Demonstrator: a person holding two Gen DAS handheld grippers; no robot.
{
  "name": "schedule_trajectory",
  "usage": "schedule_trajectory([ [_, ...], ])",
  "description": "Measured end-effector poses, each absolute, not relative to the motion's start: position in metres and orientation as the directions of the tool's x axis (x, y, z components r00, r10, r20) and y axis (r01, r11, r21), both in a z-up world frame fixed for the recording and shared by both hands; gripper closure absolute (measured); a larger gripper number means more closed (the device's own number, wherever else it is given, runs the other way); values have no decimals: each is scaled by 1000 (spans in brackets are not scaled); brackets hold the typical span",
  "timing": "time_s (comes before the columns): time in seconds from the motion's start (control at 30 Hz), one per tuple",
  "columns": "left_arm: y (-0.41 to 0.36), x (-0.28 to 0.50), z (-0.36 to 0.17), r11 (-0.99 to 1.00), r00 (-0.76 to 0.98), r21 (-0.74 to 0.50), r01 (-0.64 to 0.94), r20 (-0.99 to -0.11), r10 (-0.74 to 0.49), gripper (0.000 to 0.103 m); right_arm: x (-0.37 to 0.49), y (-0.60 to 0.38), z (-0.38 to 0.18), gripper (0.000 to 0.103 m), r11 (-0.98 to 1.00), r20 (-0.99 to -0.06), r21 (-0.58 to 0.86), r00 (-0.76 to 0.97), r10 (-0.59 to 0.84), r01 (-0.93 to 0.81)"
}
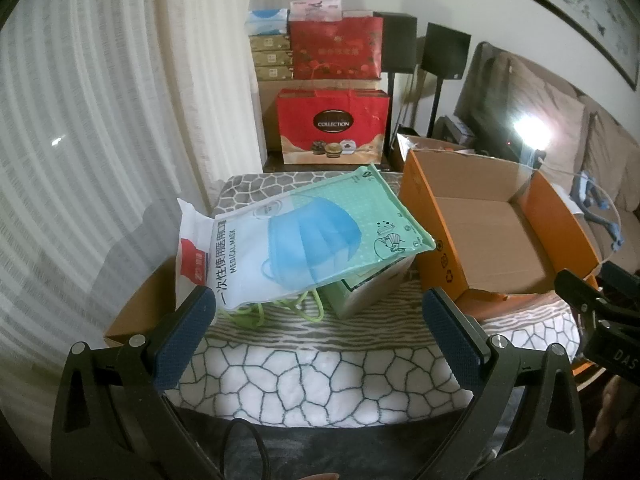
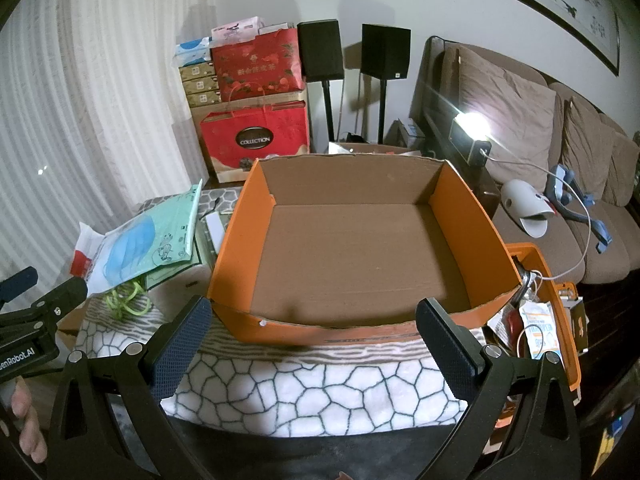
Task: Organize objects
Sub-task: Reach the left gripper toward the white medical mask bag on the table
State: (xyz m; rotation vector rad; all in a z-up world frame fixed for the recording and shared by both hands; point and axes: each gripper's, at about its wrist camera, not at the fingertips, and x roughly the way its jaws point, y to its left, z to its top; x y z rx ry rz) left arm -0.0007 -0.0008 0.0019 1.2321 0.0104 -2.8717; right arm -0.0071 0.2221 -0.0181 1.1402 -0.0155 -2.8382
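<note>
A pack of blue medical masks (image 1: 316, 236) in a white and green bag lies tilted on a small box (image 1: 372, 288), with green cords (image 1: 260, 312) under it. It also shows in the right wrist view (image 2: 140, 246). An empty orange cardboard box (image 2: 360, 248) stands to its right, also in the left wrist view (image 1: 492, 232). My left gripper (image 1: 320, 320) is open, just in front of the mask pack. My right gripper (image 2: 314, 332) is open, in front of the orange box's near wall.
A blanket with a stone pattern (image 2: 320, 388) covers the table. An orange crate (image 2: 560, 320) with small packets stands at the right. Red gift bags (image 1: 332, 124) and stacked boxes stand behind the table. A sofa (image 2: 560, 184) is at the right, a curtain (image 1: 100, 140) at the left.
</note>
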Motion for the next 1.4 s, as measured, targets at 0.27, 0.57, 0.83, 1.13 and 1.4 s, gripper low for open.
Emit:
schedule_trajectory([
  [0.27,-1,-1,2,-1000,-689,0,18,-725,-12,0,-7,222,-18,0,-997,-690,40,-719,-80,72],
  [0.57,0,-2,1,-1000,-688,0,19,-725,-13,0,-7,222,-18,0,-997,-691,41,-719,-81,72],
  [0.83,2,-2,-1,-1000,-688,1,19,-726,-14,0,-8,223,-18,0,-997,-691,41,-718,-81,73],
  [1.13,3,-2,-2,-1000,-687,1,22,-726,-16,0,-9,224,-18,0,-997,-691,40,-719,-80,72],
  [1.4,12,-3,-6,-1000,-688,8,17,-725,-17,0,-10,222,-18,0,-997,-692,40,-718,-78,70],
])
